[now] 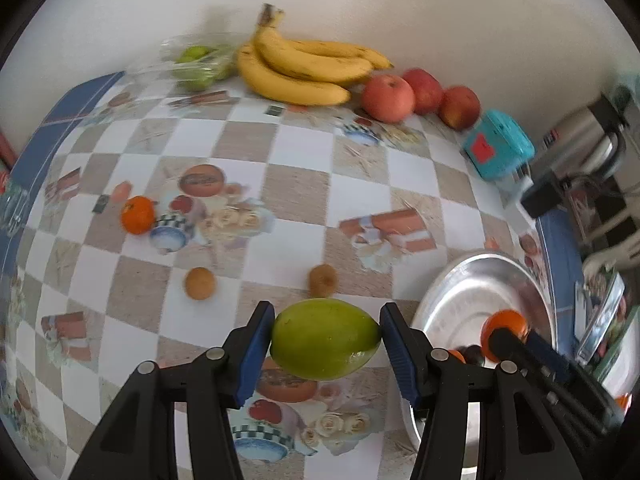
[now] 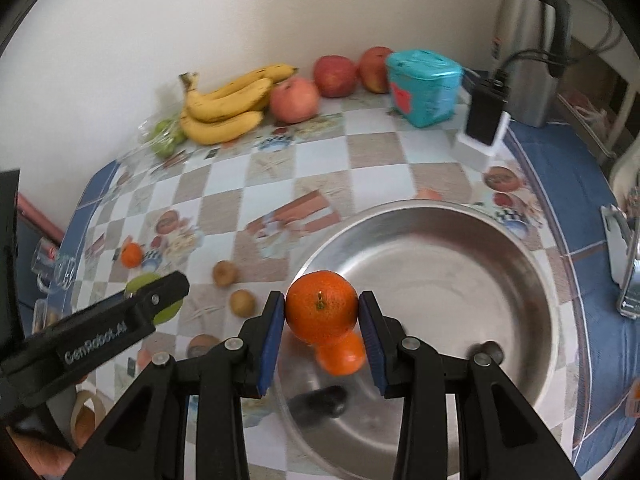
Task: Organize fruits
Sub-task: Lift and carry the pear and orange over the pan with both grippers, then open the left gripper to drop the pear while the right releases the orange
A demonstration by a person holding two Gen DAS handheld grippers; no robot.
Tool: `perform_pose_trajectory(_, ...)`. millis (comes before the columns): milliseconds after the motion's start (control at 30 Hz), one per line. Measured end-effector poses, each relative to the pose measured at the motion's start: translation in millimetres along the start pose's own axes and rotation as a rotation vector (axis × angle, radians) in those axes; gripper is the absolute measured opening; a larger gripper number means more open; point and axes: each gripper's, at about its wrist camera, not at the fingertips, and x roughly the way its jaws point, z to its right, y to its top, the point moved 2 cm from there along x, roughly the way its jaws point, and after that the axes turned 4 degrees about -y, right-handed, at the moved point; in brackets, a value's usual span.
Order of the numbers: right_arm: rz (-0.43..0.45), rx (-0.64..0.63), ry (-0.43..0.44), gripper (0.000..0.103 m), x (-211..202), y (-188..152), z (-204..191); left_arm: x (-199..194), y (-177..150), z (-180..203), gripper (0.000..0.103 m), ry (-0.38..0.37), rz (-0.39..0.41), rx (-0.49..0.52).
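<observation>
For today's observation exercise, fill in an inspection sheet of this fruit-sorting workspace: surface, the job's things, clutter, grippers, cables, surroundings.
Surface: checkered tablecloth with printed pictures.
Job's things: steel bowl holding one orange and a dark fruit; loose orange; two brown fruits; bananas; three apples; bagged green fruit.
Clutter: teal box; black adapter.
Grippers: left gripper grips a green mango; right gripper grips an orange over the bowl.
Cables: black lead at the adapter.
Surroundings: white wall; steel flask.
</observation>
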Motion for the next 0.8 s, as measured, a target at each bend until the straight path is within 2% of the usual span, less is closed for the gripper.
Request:
perform_pose_trajectory(267,0.003,0.090,-0.048,0.039,1,6,38,21,2,37,0.058,-0.009,-0.047,0.094)
perform_pose_trajectory(800,0.021,0.264,-0.172,0.039,2,3,102,52,2,110,0.058,-0.063,-0.057,0.291)
